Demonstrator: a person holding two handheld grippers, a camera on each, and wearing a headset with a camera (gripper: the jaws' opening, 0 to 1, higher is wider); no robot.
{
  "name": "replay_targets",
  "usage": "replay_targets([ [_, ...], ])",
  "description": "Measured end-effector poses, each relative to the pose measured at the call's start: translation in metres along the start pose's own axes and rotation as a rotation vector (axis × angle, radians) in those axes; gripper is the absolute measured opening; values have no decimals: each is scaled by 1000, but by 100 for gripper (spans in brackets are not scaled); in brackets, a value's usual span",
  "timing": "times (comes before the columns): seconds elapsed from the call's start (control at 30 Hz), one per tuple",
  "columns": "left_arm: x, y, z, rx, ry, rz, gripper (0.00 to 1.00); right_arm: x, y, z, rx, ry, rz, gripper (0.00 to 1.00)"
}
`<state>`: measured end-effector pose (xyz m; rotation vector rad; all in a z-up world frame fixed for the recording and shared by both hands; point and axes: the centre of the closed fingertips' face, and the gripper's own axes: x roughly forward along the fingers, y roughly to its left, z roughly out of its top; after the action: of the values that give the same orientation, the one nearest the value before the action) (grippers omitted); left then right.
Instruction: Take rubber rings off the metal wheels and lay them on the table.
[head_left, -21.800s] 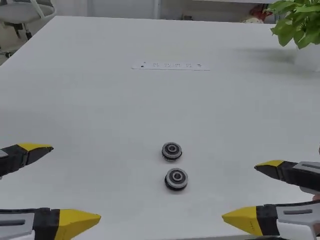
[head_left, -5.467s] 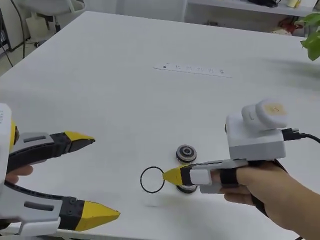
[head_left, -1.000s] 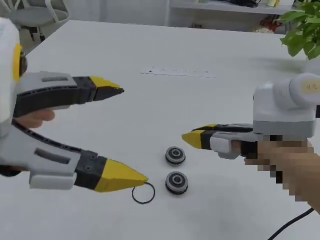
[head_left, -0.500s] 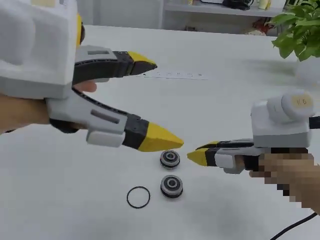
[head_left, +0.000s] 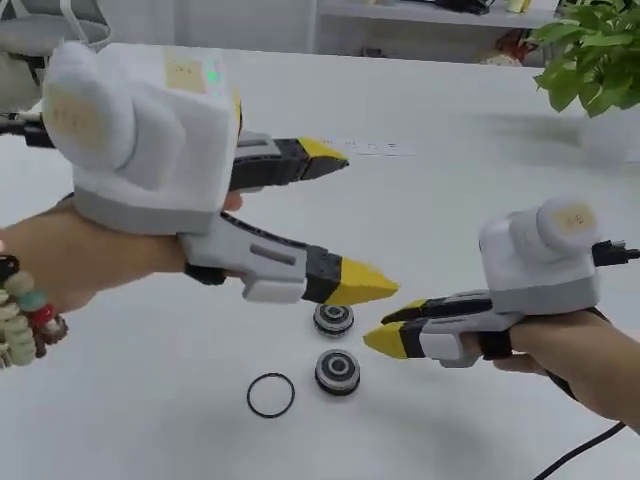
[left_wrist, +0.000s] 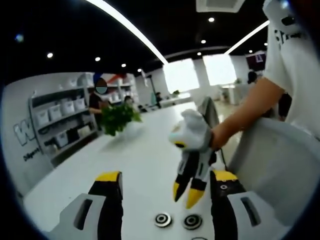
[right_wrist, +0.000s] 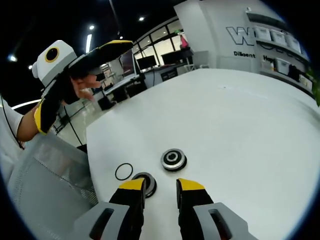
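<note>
While the far metal wheel (head_left: 333, 319) and the near metal wheel (head_left: 338, 371) are sitting flat and just apart on the white worktop (head_left: 470, 180), one rubber ring (head_left: 271, 395) is lying loose beside the near wheel, on its left in the head view. The left claw (head_left: 370, 224) is hanging above the wheels, its jaws spread wide and gripping nothing. The right claw (head_left: 378, 327) is reaching in low from the right, just beside the wheels, its jaws drawn to a narrow gap and likewise empty.

Judging by the loose ring, one ring is waiting to be stripped; which wheel is carrying it cannot be told. To do this step well, one claw should be pinning the wheel so that it is not skating on the smooth worktop, while a jaw tip of the other is hooking under the ring's edge and rolling it over the rim. Pulled straight, a thin ring is likely to snap back.

No tray is taking the parts: the ring is resting directly on bare worktop. The leafy plant (head_left: 590, 50) is presumably potted, its pot too blurred to describe.
</note>
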<state>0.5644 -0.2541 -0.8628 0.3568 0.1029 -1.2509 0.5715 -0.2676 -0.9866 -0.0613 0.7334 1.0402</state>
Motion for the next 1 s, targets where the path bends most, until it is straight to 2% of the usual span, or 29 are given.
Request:
replay_targets([
  [0.07, 1, -1, -11, -16, 9, 7, 71, 1, 2, -2, -4, 8, 10, 23],
  [0.13, 1, -2, -28, -73, 34, 23, 69, 3, 3, -4, -9, 18, 17, 24],
  [0.17, 0, -3, -34, -116, 30, 30, 68, 4, 4, -7, -13, 33, 19, 24],
  [0.2, 1, -4, -37, -134, 31, 25, 68, 5, 4, -9, -16, 44, 20, 24],
  [0.23, 2, -7, -42, -125, 55, 4, 67, 6, 5, -11, -21, 54, 25, 24],
  [0.3, 3, -7, -47, -111, 60, 7, 65, 9, 9, -15, -26, 70, 39, 24],
  [0.33, 4, -6, -52, -127, 62, 16, 63, 9, 9, -15, -27, 73, 42, 24],
  [0.43, 8, -12, -60, -143, 72, -4, 58, 14, 17, -22, -27, 100, 82, 27],
  [0.57, 12, -17, -75, -139, 108, -10, 53, 17, 19, -26, -48, 120, 86, 29],
  [0.7, 16, -27, -90, -127, 149, -42, 51, 20, 22, -29, -62, 132, 92, 30],
  [0.8, 19, -33, -99, -110, 181, -63, 44, 23, 24, -32, -91, 145, 92, 32],
  [0.9, 21, -34, -109, -109, 202, -67, 41, 24, 25, -34, -113, 153, 97, 32],
  [1.0, 22, -30, -121, -142, 223, -42, 39, 25, 24, -33, -121, 153, 97, 31],
])
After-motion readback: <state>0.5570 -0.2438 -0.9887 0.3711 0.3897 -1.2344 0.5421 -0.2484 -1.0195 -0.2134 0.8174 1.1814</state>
